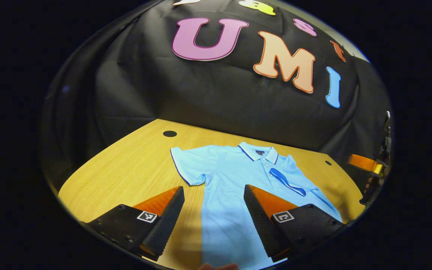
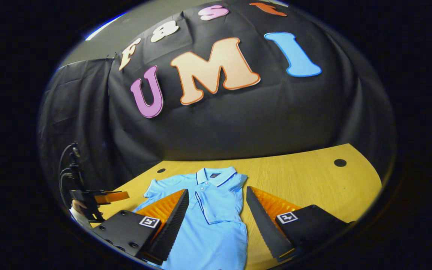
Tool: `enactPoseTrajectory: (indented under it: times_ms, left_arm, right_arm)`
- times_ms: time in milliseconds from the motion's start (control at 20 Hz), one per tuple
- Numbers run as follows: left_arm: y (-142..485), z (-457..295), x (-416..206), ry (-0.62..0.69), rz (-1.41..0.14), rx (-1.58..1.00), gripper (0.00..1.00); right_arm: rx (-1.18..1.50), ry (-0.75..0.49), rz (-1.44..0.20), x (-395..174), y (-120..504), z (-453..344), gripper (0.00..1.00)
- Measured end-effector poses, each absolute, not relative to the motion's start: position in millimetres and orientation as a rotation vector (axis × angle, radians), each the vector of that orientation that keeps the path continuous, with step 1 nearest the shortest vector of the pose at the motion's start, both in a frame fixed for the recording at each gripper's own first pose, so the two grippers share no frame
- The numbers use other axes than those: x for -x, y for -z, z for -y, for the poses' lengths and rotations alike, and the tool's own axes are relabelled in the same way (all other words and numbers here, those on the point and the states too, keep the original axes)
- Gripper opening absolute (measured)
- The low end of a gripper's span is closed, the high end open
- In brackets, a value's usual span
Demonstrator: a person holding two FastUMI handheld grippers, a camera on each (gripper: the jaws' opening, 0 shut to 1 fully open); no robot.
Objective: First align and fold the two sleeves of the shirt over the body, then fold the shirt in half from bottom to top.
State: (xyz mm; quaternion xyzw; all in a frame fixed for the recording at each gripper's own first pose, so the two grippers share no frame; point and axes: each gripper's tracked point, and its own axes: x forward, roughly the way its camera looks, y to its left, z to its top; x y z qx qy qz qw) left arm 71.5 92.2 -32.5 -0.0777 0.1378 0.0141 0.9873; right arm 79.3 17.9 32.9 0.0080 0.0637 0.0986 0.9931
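In the left gripper view, I am holding my left hand-held gripper (image 1: 213, 210) wide open above the near part of the shirt (image 1: 234, 180), gripping nothing. The light blue polo shirt is lying flat on the wooden tabletop (image 1: 133, 168), collar (image 1: 259, 152) pointing toward the booth wall. One sleeve (image 1: 186, 163) is spreading out to the side on the wood, while the other sleeve (image 1: 287, 182) is lying folded over the body. Far off at the edge of this view I am seeing the other hand-held gripper (image 1: 366, 163).

In the right gripper view, I am keeping my right hand-held gripper (image 2: 216, 217) wide open too, with nothing between its fingers, hovering over the shirt (image 2: 216, 232) and the bare tabletop (image 2: 313, 176) beside it. The folded sleeve (image 2: 219, 202) is resting on the shirt's body here. Off to the side, the left hand-held gripper (image 2: 103, 197) is showing with a hand (image 2: 77, 205) behind it.
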Motion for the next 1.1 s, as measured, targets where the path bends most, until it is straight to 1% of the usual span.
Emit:
enactPoseTrajectory:
  times_ms: [250,500,650,850,1000,1050,1100]
  left_arm:
    - [46,-124,-116,-0.049,-0.377,0.191,0.94]
    - [39,-150,-163,-0.065,-0.430,0.117,0.94]
    - [40,-156,-188,-0.067,-0.458,0.111,0.91]
    - [55,-166,-204,-0.101,-0.513,0.130,0.90]
    - [71,-175,-213,-0.121,-0.552,0.087,0.89]
    - [74,-177,-211,-0.125,-0.572,0.072,0.86]
    - [78,-178,-212,-0.127,-0.583,0.071,0.84]
  right_arm:
    - [-0.029,-0.119,-0.059,-34,-44,8,0.97]
    - [-0.029,-0.037,-0.005,2,-41,27,0.97]
    - [-0.021,0.005,0.007,20,-36,34,0.97]
    - [0.024,0.070,0.049,44,-42,40,0.97]
    - [0.026,0.106,0.065,57,-45,46,0.97]
    - [0.024,0.117,0.062,57,-44,49,0.97]
    - [0.022,0.128,0.058,59,-44,52,0.97]
